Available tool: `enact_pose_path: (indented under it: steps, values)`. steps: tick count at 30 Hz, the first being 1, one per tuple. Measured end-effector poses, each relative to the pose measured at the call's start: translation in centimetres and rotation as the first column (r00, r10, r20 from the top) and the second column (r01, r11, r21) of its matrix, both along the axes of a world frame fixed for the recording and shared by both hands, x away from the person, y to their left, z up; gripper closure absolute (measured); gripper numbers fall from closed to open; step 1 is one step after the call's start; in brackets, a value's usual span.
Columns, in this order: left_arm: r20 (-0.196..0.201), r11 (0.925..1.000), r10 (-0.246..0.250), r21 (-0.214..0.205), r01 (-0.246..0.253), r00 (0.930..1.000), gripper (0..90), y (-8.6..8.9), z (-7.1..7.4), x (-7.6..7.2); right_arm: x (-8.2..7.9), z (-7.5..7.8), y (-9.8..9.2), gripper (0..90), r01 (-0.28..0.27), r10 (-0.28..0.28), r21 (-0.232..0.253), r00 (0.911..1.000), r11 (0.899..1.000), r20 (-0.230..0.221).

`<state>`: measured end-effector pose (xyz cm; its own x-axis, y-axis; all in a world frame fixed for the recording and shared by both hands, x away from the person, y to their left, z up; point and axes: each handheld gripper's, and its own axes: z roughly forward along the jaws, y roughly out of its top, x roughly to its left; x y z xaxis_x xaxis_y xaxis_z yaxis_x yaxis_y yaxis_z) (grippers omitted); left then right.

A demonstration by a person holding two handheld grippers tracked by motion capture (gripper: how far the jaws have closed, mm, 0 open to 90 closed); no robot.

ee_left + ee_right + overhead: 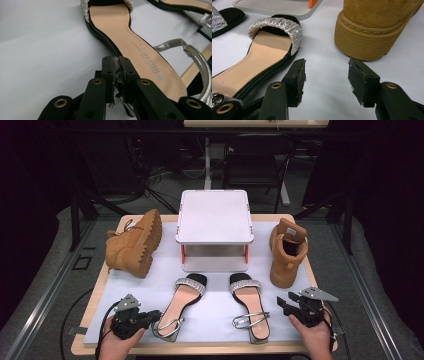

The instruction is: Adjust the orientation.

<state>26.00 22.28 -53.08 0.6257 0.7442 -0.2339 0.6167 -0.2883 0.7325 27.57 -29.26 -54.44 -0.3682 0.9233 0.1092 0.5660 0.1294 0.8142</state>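
At lower left of the high view, the left tool [156,314] has its jaws pressed together at the heel edge of the left sandal [181,302], seemingly nipping its rim; at lower right the right tool [283,303] stands wide with nothing between its jaws, beside the right sandal [248,305]. Two sandals lie along the near edge of the tabletop [200,349]. Two tan boots [135,242] flank one white stand [215,217] farther up, with bare sheet between.

The left gripper [117,75] covers the left sandal [130,42]'s heel edge, so any grip there is unclear; the right boot [377,27]'s upper runs off frame.
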Motion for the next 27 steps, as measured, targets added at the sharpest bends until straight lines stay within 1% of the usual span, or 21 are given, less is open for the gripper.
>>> enact_pose_path:
  steps: [6, 9, 12, 17, 18, 22, 23, 27]
  values:
    - [0.027, 0.9994, 0.018, -0.03, -0.018, 0.9995, 85.8, 0.2, 0.4, 0.3, 0.0, 0.0, 0.1, 47.5, -0.001, 0.001, 0.0, 1.0, 1.0, -0.001]
    - [0.047, 0.9992, 0.03, -0.028, -0.029, 0.9984, 85.9, 0.3, 0.7, 0.7, 0.0, -0.1, 0.0, 47.5, 0.0, 0.0, -0.003, 1.0, 1.0, -0.003]
    - [0.068, 0.9989, 0.047, -0.007, -0.047, 0.9966, 86.0, 0.7, 1.0, 1.3, 0.1, -0.1, 0.1, 47.5, 0.002, -0.002, -0.003, 1.0, 1.0, -0.005]
    - [0.066, 0.996, 0.088, -0.025, -0.086, 0.9939, 86.0, 1.7, 1.0, 2.5, 0.1, -0.1, 0.1, 47.5, 0.0, 0.0, -0.001, 1.0, 1.0, -0.007]
    - [0.068, 0.9957, 0.091, -0.023, -0.09, 0.9935, 86.0, 1.9, 1.0, 2.7, 0.1, -0.1, 0.1, 47.5, 0.001, -0.001, -0.001, 1.0, 1.0, -0.007]
    - [0.075, 0.9923, 0.123, -0.029, -0.121, 0.9896, 86.0, 2.7, 1.0, 3.0, 0.1, -0.1, 0.1, 47.5, 0.001, -0.001, 0.0, 1.0, 1.0, -0.005]
    - [0.073, 0.9913, 0.131, -0.027, -0.129, 0.9887, 86.0, 3.1, 1.0, 3.1, 0.1, -0.1, 0.1, 47.5, 0.001, -0.001, 0.0, 1.0, 1.0, -0.004]
    - [0.067, 0.986, 0.164, -0.041, -0.161, 0.9842, 86.1, 4.0, 0.9, 3.2, 0.0, 0.1, 0.1, 47.7, 0.0, 0.0, -0.001, 1.0, 1.0, 0.0]
